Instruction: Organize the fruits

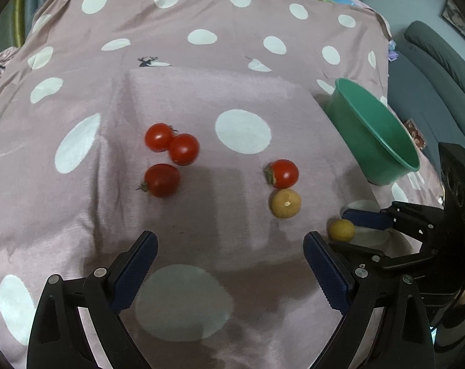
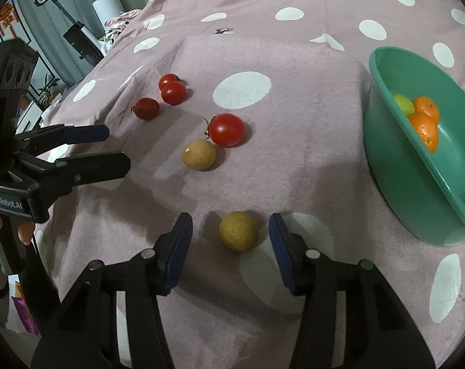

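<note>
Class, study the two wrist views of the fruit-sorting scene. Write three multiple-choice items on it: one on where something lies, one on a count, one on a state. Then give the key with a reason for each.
1. Where does the nearest tan fruit lie?
A. Inside the green bowl
B. On the cloth between the right gripper's fingers
C. On top of a tomato

2. How many red tomatoes lie on the spotted cloth?
A. Two
B. Four
C. Six

3. What is the state of the left gripper?
A. Open, holding nothing
B. Shut on a tomato
C. Shut on an orange

Key: 1 B, the right gripper brackets the fruit without touching it. 2 B, three tomatoes cluster and one sits by the other tan fruit. 3 A, its fingers stand wide apart over bare cloth.
</note>
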A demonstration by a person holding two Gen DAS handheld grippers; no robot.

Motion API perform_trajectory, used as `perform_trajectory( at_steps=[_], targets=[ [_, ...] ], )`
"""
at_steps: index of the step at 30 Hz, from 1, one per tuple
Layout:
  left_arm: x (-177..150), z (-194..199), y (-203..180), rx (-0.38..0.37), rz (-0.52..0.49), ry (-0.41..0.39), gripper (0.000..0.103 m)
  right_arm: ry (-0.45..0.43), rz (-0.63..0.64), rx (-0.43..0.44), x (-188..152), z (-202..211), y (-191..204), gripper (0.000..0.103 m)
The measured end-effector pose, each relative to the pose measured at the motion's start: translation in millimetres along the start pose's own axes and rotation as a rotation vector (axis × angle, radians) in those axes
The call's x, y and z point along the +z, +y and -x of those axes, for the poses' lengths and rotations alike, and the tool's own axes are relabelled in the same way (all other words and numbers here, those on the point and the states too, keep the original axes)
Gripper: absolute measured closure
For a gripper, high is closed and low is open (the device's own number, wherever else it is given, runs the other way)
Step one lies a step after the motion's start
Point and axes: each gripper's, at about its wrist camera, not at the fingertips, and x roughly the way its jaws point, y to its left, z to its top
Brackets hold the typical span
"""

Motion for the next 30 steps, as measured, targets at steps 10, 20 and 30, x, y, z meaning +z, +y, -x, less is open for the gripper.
perform_trajectory(
  at_steps=[10,20,30],
  targets=[
    [10,-16,-22,-0.014,-0.066,0.026,0.007,0.005,0.014,0.007,0,-3,0,0.07],
    [20,-39,-40,-0.019,-0.108,0.063,0.007,-0.047,-0.04,0.053,-5,3,-9,0.077],
    [27,-56,-45,0.02,-0.145,0.079,0.03,-0.066,-0.056,0.082,-8,6,-15,0.076]
  ],
)
